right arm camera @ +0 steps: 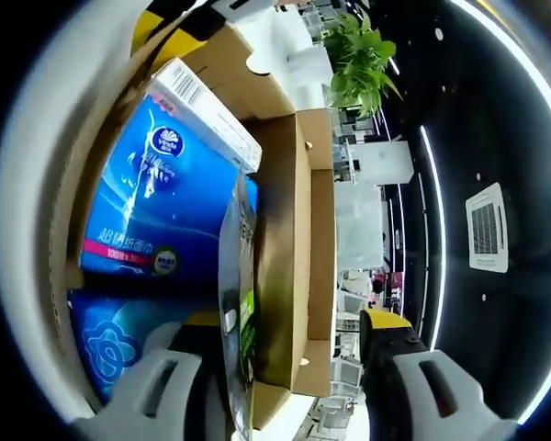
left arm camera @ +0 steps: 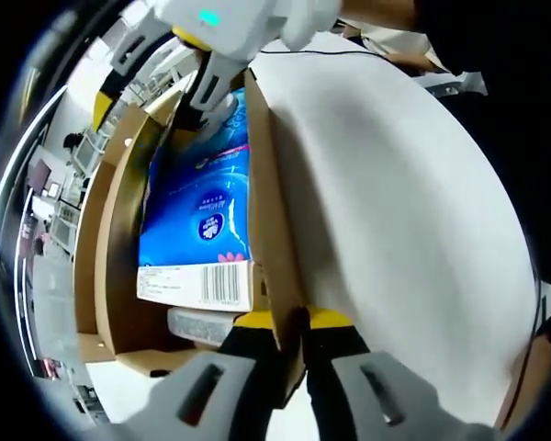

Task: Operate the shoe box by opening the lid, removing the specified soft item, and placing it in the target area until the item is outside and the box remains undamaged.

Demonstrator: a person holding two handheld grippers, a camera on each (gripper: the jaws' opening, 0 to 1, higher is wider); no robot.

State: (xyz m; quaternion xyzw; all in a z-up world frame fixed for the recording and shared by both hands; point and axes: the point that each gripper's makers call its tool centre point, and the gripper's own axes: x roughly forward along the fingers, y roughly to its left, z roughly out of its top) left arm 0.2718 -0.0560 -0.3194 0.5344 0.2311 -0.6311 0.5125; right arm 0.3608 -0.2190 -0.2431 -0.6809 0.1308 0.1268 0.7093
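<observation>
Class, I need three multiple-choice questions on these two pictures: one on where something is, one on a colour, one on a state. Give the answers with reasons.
1. Where is the tissue pack?
A. Inside the cardboard box
B. On the floor
C. On top of a closed lid

2. What is the main colour of the tissue pack?
A. Red
B. Yellow
C. Blue

3. What is the left gripper doing?
A. Hanging open above the box
B. Clamped on a side wall of the box
C. Holding a plant

Answers:
1 A: the tissue pack lies between the brown walls of the box.
2 C: its wrapper is bright blue in both views.
3 B: the left gripper has its jaws pressed on either side of the wall's edge.
</observation>
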